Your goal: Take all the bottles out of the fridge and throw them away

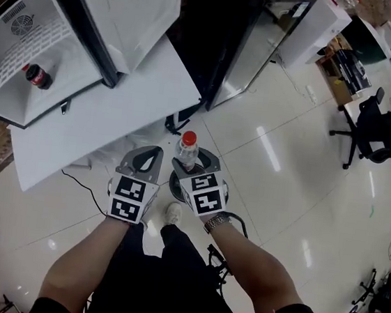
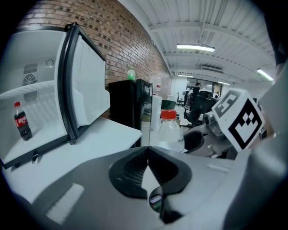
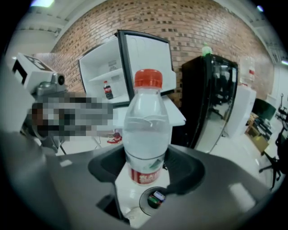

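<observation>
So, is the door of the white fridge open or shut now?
Open. The door stands swung away from the white fridge, and a cola bottle shows inside.

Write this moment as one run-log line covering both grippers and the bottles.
left gripper: shut, empty | right gripper: shut on water bottle, upright | cola bottle: standing in open fridge | task: unfinished

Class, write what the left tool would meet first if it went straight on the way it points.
Probably the near corner of the white table, just beyond the closed tips of the left tool; depth is unclear, so it might pass under it.
</observation>
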Action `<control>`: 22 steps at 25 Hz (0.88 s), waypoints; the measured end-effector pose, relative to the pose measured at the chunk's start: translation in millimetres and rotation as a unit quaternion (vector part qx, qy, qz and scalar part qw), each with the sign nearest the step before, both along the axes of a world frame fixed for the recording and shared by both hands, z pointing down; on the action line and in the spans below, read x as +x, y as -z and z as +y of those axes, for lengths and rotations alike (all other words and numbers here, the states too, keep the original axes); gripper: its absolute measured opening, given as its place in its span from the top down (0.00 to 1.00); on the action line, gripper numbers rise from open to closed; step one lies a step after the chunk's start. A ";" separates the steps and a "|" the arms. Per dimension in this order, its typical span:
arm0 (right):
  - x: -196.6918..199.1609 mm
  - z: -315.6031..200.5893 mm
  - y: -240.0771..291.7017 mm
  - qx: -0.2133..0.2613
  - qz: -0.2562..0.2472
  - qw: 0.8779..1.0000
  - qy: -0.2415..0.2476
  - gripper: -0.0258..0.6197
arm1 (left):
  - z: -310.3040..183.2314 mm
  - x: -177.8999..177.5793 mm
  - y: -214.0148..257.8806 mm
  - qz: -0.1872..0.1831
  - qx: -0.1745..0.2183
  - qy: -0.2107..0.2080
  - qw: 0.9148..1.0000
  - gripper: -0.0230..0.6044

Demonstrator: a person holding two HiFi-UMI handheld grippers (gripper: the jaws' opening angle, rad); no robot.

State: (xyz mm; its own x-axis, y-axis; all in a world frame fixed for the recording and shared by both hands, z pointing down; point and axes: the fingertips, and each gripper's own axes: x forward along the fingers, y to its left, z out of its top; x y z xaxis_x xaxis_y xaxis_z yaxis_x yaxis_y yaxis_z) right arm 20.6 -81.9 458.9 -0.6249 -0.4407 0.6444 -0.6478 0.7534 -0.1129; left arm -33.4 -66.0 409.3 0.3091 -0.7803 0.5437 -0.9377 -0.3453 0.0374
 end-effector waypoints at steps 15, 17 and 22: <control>68.9 51.6 -144.0 -0.156 0.018 0.981 -0.112 0.54 | 10.8 71.1 -119.9 -0.006 -0.108 -0.112 0.988 0.96; 72.1 61.0 -171.9 -0.178 0.020 0.976 -0.126 0.54 | 17.7 75.0 -144.3 -0.004 -0.122 -0.123 0.985 0.96; 79.2 77.2 -237.2 -0.225 0.026 0.961 -0.156 0.54 | 33.2 82.5 -207.9 -0.001 -0.159 -0.139 0.977 0.96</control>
State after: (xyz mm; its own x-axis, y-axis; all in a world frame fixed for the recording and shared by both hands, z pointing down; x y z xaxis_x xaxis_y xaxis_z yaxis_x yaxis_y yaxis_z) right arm 99.8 -4.7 696.1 -0.4684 -0.2712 0.8409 -0.8484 0.4039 -0.3423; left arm 49.1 -32.8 617.2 0.4842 -0.4580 0.7455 -0.8090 -0.5589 0.1821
